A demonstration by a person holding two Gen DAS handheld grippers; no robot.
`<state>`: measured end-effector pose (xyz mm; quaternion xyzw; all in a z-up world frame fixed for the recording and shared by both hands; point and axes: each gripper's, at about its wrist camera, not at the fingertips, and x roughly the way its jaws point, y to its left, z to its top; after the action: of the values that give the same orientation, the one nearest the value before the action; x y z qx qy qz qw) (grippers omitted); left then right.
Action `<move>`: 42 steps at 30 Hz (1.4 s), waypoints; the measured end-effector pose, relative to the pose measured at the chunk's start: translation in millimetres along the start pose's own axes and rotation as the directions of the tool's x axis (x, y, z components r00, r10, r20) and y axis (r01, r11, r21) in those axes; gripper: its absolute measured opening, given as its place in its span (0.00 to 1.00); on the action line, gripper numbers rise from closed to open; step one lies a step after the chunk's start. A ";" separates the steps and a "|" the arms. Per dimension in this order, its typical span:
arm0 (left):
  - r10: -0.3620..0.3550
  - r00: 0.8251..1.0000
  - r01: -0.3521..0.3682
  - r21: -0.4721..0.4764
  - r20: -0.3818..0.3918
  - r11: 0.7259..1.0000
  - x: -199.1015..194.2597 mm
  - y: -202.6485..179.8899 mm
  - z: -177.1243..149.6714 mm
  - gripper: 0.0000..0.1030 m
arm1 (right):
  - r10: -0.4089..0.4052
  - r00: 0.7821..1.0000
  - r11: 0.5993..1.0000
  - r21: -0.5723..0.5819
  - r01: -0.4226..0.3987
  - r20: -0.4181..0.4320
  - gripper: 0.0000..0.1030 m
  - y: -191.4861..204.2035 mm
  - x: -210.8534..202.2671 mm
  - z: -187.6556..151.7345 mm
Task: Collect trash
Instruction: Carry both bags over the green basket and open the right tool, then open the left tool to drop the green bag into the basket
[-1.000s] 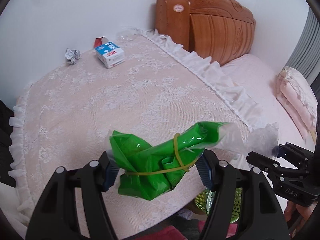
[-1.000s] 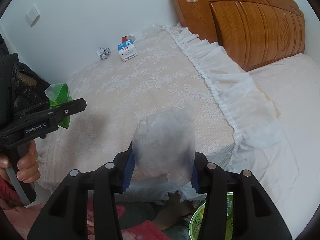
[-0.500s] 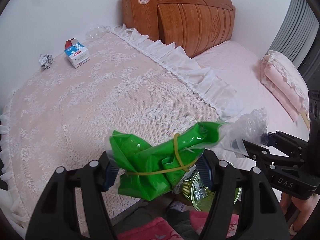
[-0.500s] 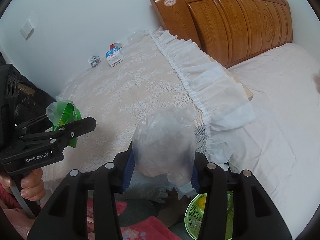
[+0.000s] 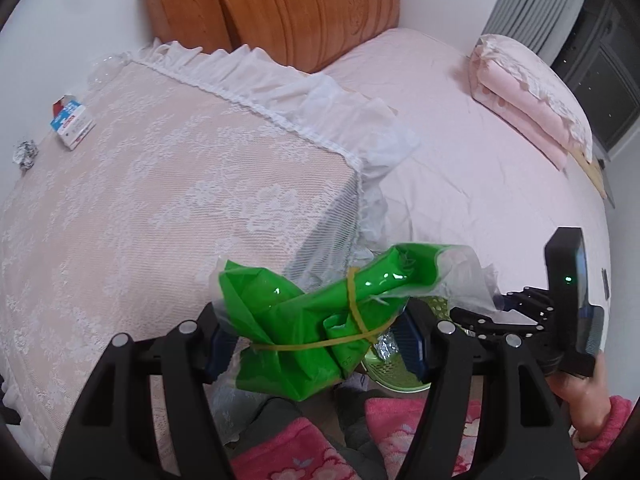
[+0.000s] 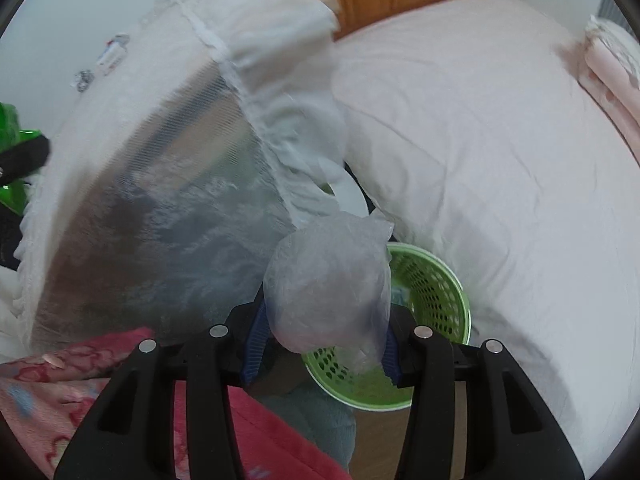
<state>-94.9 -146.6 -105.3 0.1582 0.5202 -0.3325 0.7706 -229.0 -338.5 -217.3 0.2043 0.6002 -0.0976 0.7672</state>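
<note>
My left gripper (image 5: pixel 316 340) is shut on a green plastic bag (image 5: pixel 316 320) bound with a yellow rubber band, held past the table's near corner. My right gripper (image 6: pixel 324 348) is shut on a crumpled clear plastic bag (image 6: pixel 328 288), held above a green perforated trash basket (image 6: pixel 432 292) on the floor. The basket (image 5: pixel 396 372) shows partly behind the green bag in the left wrist view. The right gripper (image 5: pixel 516 316) shows at the right edge there. A small blue and white carton (image 5: pixel 72 126) and a crumpled foil ball (image 5: pixel 25 154) lie at the table's far side.
A table with a lace cloth (image 5: pixel 140 200) and white frill fills the left. A bed with a pink sheet (image 5: pixel 480 168), folded pink quilt (image 5: pixel 528 96) and wooden headboard (image 5: pixel 304 4) is on the right. Red patterned clothing (image 6: pixel 60 392) lies below the grippers.
Both grippers have swung right and down, away from the tabletop. The green basket has come into full view under the right gripper. Both bags stay gripped.
</note>
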 end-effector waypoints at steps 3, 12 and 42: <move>-0.018 1.000 0.019 0.053 -0.019 0.998 4.6 -20.3 -1.8 0.62 | -0.022 0.999 0.998 0.065 0.025 -0.042 0.52 -16.5 15.0 -11.5; -0.048 0.998 0.051 0.128 -0.033 0.990 8.3 -56.5 -5.5 0.62 | -0.071 0.996 0.996 0.056 0.074 -0.050 0.89 -28.1 16.0 -19.6; -0.043 0.952 0.153 0.348 -0.304 0.925 170.1 -164.7 -57.1 0.62 | -0.140 0.990 0.961 0.236 0.140 -0.017 0.95 -112.8 -22.1 -57.0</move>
<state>-205.8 -292.1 -266.0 0.3202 0.5635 -0.4358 0.6245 -329.6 -417.3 -229.4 0.2512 0.5972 -0.2226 0.7285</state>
